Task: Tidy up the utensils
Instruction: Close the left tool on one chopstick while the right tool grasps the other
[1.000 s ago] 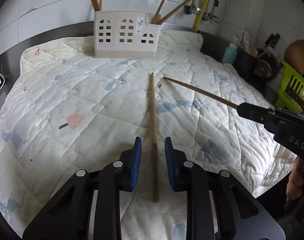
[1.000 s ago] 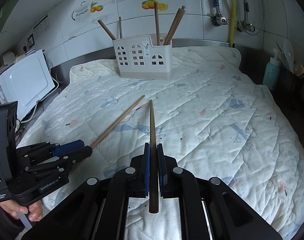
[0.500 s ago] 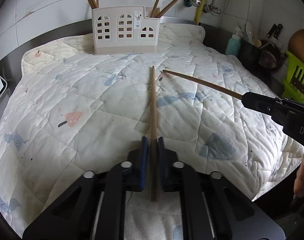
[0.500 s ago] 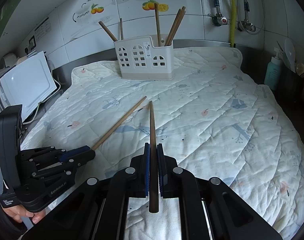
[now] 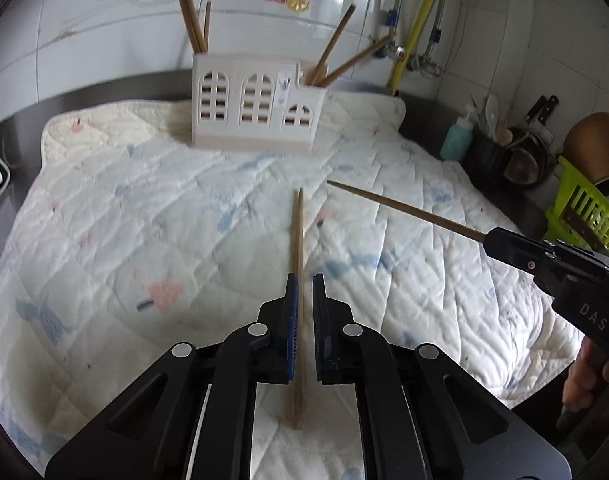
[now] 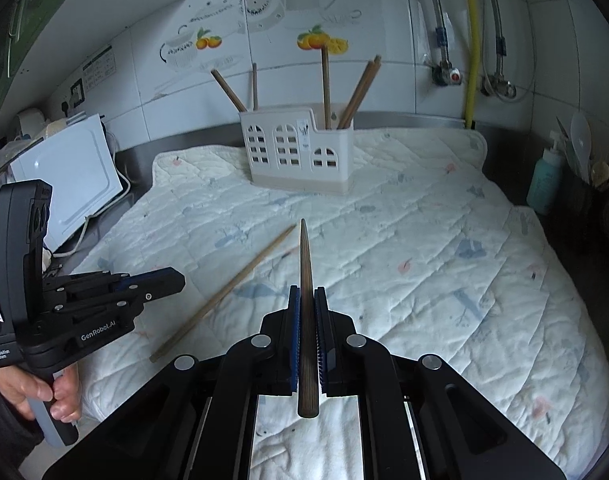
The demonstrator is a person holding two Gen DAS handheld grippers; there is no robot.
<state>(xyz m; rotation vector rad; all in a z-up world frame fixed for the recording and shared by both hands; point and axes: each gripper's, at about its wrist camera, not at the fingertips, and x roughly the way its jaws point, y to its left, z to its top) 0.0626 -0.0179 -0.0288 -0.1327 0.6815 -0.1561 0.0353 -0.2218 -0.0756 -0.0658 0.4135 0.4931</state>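
Now right gripper (image 6: 306,292) clamps a dark chopstick (image 6: 304,256); left gripper (image 5: 302,280) straddles the quilt chopstick (image 5: 298,232), grip unclear. Center it, squeeze, lift level.

This is a home kitchen. The wall has white tiles (image 6: 384,20) with pictures of oranges (image 6: 322,40) and pots. Water pipes (image 6: 440,20) and a yellow hose (image 6: 471,40) run down it. A soap bottle (image 6: 544,180) and knives (image 5: 542,108) stand by the steel counter (image 5: 104,88), under a quilted cloth (image 6: 424,260)
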